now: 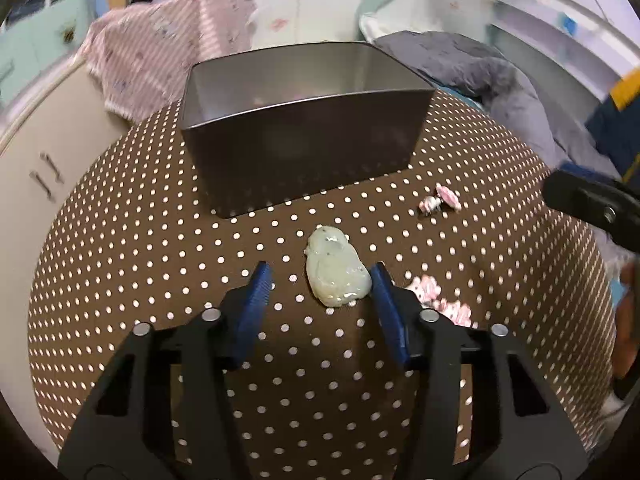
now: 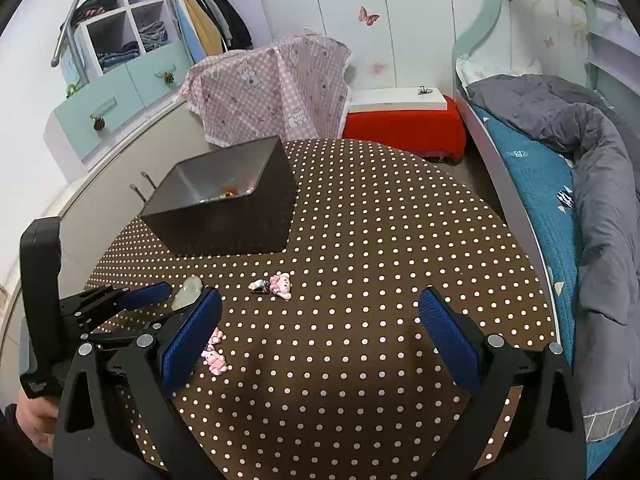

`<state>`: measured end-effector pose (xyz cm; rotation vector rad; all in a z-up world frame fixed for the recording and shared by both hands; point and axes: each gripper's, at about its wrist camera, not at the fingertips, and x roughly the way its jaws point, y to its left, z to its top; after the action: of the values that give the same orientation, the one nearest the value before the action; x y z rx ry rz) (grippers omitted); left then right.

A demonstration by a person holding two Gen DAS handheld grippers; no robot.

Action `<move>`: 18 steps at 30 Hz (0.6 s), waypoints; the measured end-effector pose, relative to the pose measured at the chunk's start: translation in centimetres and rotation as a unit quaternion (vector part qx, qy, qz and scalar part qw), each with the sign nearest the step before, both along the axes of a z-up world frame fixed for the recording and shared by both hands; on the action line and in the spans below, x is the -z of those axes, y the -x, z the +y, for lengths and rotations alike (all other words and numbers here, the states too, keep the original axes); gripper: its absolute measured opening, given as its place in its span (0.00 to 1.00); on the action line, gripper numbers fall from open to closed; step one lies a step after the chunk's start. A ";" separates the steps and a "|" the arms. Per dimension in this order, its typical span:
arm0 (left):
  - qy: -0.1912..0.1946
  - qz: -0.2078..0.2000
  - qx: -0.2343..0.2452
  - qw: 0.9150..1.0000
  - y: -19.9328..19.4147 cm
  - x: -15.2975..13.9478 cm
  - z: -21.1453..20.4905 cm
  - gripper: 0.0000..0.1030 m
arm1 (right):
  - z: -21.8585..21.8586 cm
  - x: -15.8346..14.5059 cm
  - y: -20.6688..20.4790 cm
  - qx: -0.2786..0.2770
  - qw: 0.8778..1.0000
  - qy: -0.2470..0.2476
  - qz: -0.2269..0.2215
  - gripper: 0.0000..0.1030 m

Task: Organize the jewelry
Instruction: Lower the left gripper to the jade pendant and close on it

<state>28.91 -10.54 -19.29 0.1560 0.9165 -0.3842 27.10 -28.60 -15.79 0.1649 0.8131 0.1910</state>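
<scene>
Left gripper astride the jade pendant, right one idle above the table.

I had the left gripper low over the polka-dot tablecloth, jaws partly apart with the pale green pendant lying between them; its edge sat against the right-hand blue pad, while the other pad stood clear, so nothing was clamped. The pendant lay on the cloth just in front of the dark metal box. A pink charm lay to its right, and another pink charm just beside the gripper. My right gripper hung released, jaws wide, holding nothing. In its view I could make out small pieces already inside the box.
</scene>
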 end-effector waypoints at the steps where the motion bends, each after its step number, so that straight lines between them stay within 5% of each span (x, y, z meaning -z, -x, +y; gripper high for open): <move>1: 0.006 0.001 0.002 1.000 0.1 0.0 0.5 0.40 | 0.2 0.2 -0.2 -0.003 1.000 0.005 0.002 0.92; 3: 0.022 0.007 0.000 1.000 0.1 -0.1 1.8 0.30 | 0.7 0.6 -0.6 -0.011 1.000 0.012 0.005 0.92; 7: 0.002 -0.003 -0.007 1.000 -0.1 -0.2 2.3 0.34 | 2.1 1.7 -1.8 -0.028 0.999 0.030 0.015 0.92; 9: -0.015 -0.010 -0.014 1.000 -0.2 -0.2 1.9 0.74 | 2.9 2.2 -2.4 -0.039 0.998 0.042 0.018 0.92; 10: -0.016 -0.015 -0.015 1.000 -0.3 -0.2 1.9 0.76 | 3.5 2.6 -2.9 -0.046 0.997 0.053 0.022 0.92; 12: -0.013 -0.011 -0.008 1.000 -0.7 0.0 1.5 0.76 | 4.2 3.1 -3.5 -0.056 0.996 0.066 0.024 0.89; 17: -0.012 -0.013 0.014 1.000 -1.7 0.3 0.6 0.74 | 5.5 3.7 -4.6 -0.077 0.993 0.088 0.032 0.60; 18: -0.007 -0.013 0.021 1.000 -1.8 0.3 0.6 0.64 | 5.8 3.8 -4.6 -0.082 0.991 0.100 0.032 0.57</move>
<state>30.66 -9.98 -19.57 0.1935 0.8912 -0.4147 31.72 -22.76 -19.59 -0.0851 0.9040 0.2591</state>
